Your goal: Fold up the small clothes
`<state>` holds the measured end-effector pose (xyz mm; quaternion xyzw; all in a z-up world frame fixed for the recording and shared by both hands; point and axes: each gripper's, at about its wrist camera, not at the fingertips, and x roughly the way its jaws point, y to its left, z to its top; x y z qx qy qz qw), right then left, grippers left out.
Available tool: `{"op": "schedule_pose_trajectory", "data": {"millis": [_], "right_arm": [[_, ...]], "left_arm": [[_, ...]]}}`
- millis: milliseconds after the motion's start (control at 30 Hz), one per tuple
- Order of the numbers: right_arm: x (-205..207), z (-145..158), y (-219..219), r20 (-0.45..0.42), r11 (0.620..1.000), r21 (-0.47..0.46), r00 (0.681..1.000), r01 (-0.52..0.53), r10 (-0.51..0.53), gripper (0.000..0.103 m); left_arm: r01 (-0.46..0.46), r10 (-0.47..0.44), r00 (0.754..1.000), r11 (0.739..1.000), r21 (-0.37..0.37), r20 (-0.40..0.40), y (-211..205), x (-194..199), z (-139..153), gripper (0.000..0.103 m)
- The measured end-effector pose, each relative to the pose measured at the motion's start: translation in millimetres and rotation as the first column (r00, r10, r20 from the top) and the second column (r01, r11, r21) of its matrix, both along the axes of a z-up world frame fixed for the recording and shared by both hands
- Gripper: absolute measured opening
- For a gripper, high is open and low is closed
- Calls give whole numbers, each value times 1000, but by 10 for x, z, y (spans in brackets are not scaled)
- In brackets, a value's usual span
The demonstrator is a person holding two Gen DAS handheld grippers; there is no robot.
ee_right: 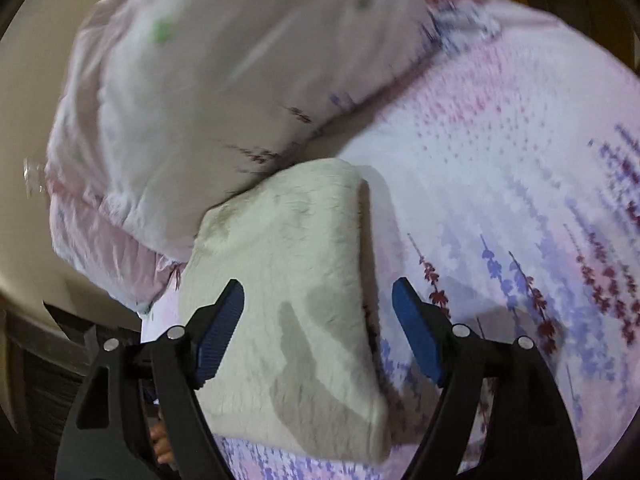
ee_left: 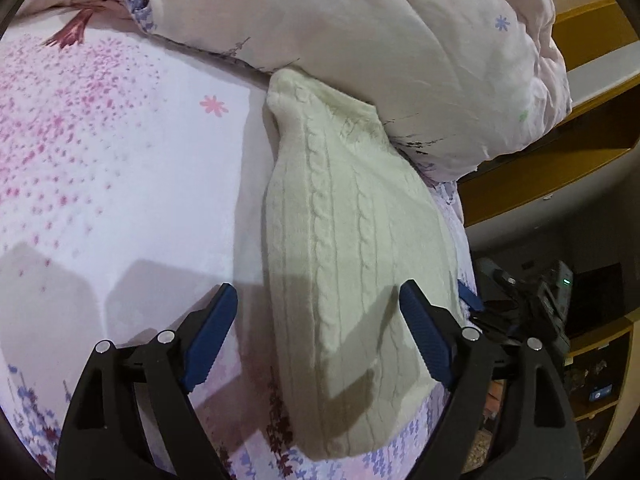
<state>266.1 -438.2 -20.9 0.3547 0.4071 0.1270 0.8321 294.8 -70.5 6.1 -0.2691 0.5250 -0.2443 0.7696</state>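
Left wrist view: the left claw stood wide open and held nothing. Its blue pads were clear of the cloth. The folded cream cable-knit sweater lay on the floral sheet, running from between the fingers forward and away. Its near end sat under the gap and toward the right pad. The far end of the sweater was tucked against the pale quilt, which was bunched ahead of the claw. Bare sheet lay ahead and to the left of the claw. A wooden shelf stood beyond the quilt, to the right.

Right wrist view: this picture was blurred. The right claw also stood wide open, with nothing gripped. The sweater lay as a folded block under the left finger and in the gap, reaching forward to the quilt ahead and to the left. The right pad hung over the sheet, just beside the sweater's right edge. Whether the left pad touched the knit could not be told
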Motion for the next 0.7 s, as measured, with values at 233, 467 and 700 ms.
{"op": "schedule_pose_trajectory", "data": {"millis": [233,467,700], "right_arm": [[232,-173,91,-28,999,34,999,-27,28,76],[320,-210,275,-12,994,31,995,-101,101,62],[352,-275,313,-12,988,79,991,-133,134,45]], "left_arm": [[32,-32,999,999,18,26,-94,64,10,85],[78,-85,993,993,83,83,-258,106,45,84],[81,-96,990,988,132,106,-385,155,39,74]]}}
